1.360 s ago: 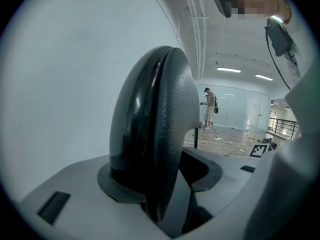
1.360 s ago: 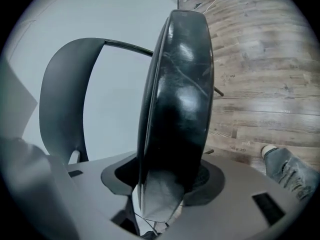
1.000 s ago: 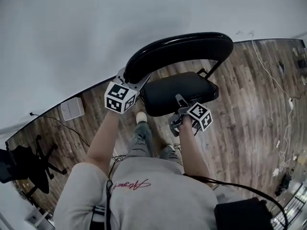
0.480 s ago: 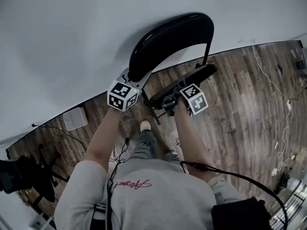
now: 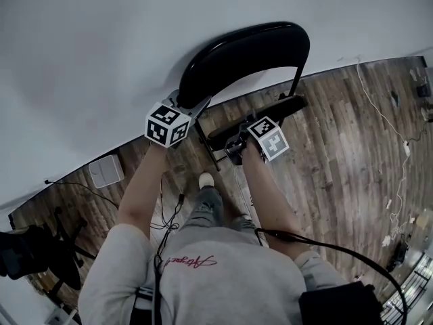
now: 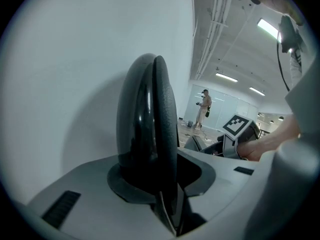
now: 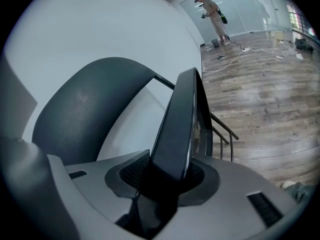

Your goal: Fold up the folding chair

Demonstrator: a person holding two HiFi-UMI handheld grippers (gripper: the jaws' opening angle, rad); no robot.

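Note:
The black folding chair stands against the white wall, its curved backrest (image 5: 250, 51) uppermost. Its seat (image 5: 267, 114) is tipped up nearly edge-on below the backrest. My left gripper (image 5: 191, 107) is shut on the backrest's lower left end, and in the left gripper view the backrest edge (image 6: 148, 119) stands between the pads of that gripper (image 6: 150, 184). My right gripper (image 5: 235, 144) is shut on the seat's front edge. The right gripper view shows the thin seat (image 7: 181, 124) clamped in that gripper (image 7: 167, 176), with the backrest (image 7: 85, 114) behind it.
A wood floor (image 5: 338, 147) spreads to the right, with cables (image 5: 400, 181) lying on it. A white box (image 5: 105, 170) sits by the wall at left, an office chair (image 5: 34, 249) lower left. My shoe (image 5: 205, 179) is under the chair. A person (image 7: 212, 9) stands far off.
The seat has swung up from flat to nearly edge-on, and my right gripper rose with it toward the backrest. My left gripper stayed on the backrest's end.

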